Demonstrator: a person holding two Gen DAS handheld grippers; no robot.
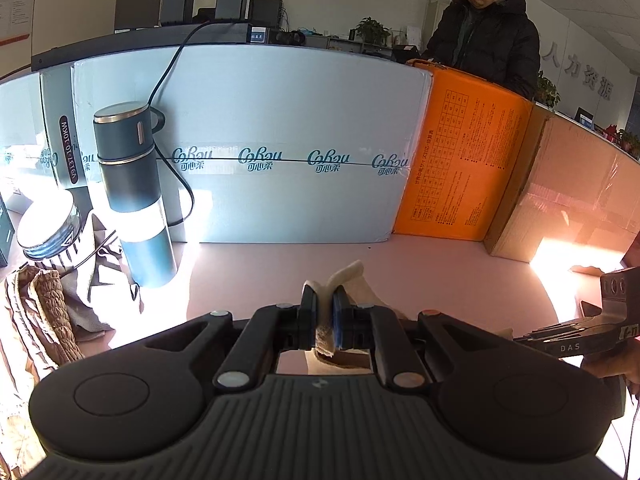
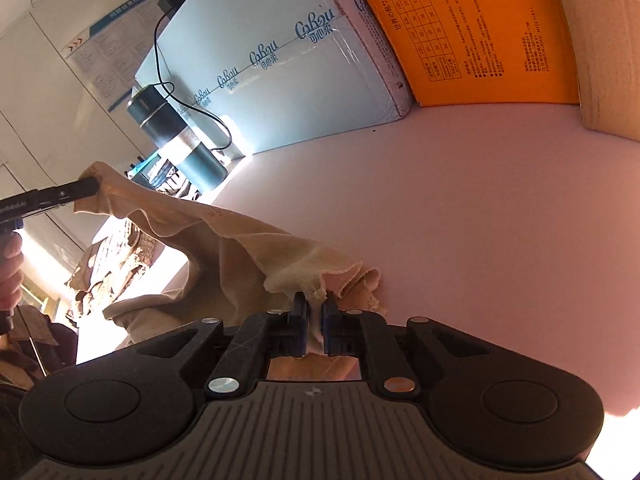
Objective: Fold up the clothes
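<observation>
Two grippers, both clamped on one beige cloth. Left side of the pink tabletop: heap of brown and striped clothes at the left edge, black-and-white striped cup above it, dark teal flask upright just beside, black cable looping behind the flask up to the counter. Along the far edge, a pale blue box with taped seam, then an orange box, then a brown carton, side by side and touching. A person in a black jacket stands behind the orange box.

Left gripper: jaws pinched tight on a folded edge of the cloth, which sticks up past the fingertips. In the right wrist view this gripper holds its corner raised at the left, off the table.

Right gripper: jaws closed on a frayed corner of the cloth, low over the tabletop near the front edge. Cloth hangs slack between the two grips, sagging toward the table, middle part in folds. Right gripper's body also shows at the right border of the left wrist view, held by a hand.
</observation>
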